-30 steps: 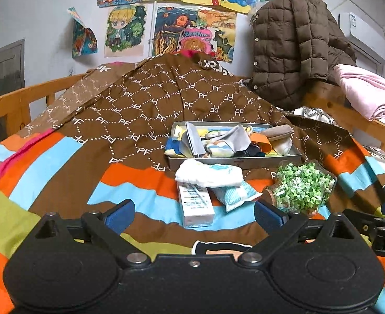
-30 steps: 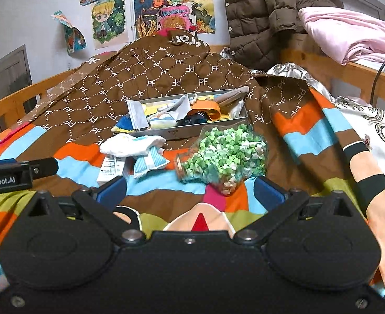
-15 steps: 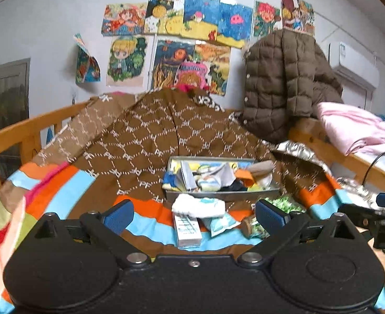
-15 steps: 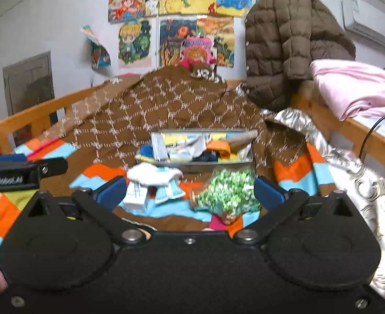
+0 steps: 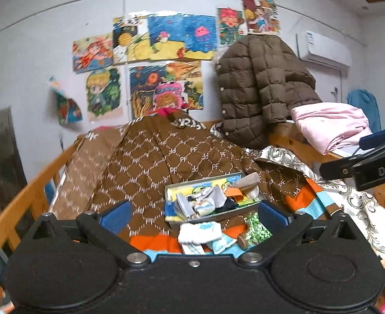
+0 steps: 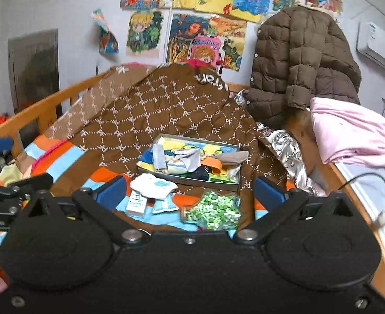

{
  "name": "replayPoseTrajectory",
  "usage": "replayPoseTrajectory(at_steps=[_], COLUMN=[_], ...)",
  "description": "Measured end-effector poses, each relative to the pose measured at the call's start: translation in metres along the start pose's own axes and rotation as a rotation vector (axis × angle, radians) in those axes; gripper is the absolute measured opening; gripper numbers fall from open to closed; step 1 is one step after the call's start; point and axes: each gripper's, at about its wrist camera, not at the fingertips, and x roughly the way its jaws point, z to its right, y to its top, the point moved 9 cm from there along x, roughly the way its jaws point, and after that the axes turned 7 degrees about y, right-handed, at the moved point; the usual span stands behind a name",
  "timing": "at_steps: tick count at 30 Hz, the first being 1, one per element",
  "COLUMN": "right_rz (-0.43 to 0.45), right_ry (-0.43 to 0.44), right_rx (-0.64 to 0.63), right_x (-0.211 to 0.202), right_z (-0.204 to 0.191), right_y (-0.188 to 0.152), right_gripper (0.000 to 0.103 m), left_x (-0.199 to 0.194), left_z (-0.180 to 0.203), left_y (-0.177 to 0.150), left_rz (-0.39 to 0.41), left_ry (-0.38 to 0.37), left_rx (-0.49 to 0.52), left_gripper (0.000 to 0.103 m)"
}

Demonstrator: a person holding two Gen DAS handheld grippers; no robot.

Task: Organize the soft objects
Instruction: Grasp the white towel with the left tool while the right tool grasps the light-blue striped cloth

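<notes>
A grey tin box (image 6: 205, 183) full of folded socks and small cloths lies on the brown quilt (image 6: 166, 110). In front of it rest a white sock (image 6: 153, 187) and a pale blue patterned sock (image 6: 163, 204). My right gripper (image 6: 191, 191) hovers open well back from them, holding nothing. In the left wrist view the same tin box (image 5: 218, 216) and white sock (image 5: 200, 233) sit far ahead of my left gripper (image 5: 193, 214), which is open with nothing in it. The right gripper's body (image 5: 362, 164) shows at that view's right edge.
A jar of green bits (image 6: 213, 210) lies on its side beside a small white carton (image 6: 137, 204). A wooden bed rail (image 6: 35, 110) runs along the left. A brown puffer jacket (image 6: 302, 60) and pink bedding (image 6: 349, 133) hang at the right.
Both grippers have drawn back and risen away from the bed, so the tin box, socks and jar look smaller and farther off. Both stayed open with nothing held.
</notes>
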Motion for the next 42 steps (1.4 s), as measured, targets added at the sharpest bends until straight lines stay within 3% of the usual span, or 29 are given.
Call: replayPoseTrajectory(at_steps=[6, 10, 17, 23, 27, 32, 37, 42], right_rz=[-0.069, -0.065, -0.064, -0.134, -0.167, -0.257, -0.304, -0.290], right_ry=[-0.022, 0.032, 0.248, 0.411, 0.442, 0.448, 0.430, 0.461], right_rx=[-0.047, -0.129, -0.223, -0.256, -0.282, -0.314, -0.363, -0.381], right_x=[0.036, 0.068, 0.149, 0.239, 0.275, 0.282, 0.281, 0.295], right_z=[0.011, 0.006, 0.012, 0.018, 0.022, 0.031, 0.026, 0.009], right_y=[0.019, 0.020, 0.013, -0.026, -0.053, -0.070, -0.077, -0.077], right_gripper=[0.102, 0.102, 0.102, 0.102, 0.102, 0.102, 0.102, 0.102], left_x=[0.047, 0.101, 0.209, 0.293, 0.318, 0.342, 0.367, 0.376], left_z=[0.002, 0.001, 0.014, 0.029, 0.037, 0.044, 0.041, 0.039], left_y=[0.011, -0.001, -0.030, -0.076, -0.092, -0.097, -0.114, -0.125], left_rz=[-0.035, -0.072, -0.071, -0.059, -0.067, -0.145, -0.253, -0.273], left_ry=[-0.021, -0.028, -0.076, -0.171, -0.197, -0.236, -0.195, -0.194], left_rx=[0.050, 0.051, 0.048, 0.071, 0.108, 0.163, 0.149, 0.142], left_gripper=[0.102, 0.102, 0.102, 0.101, 0.100, 0.100, 0.100, 0.100])
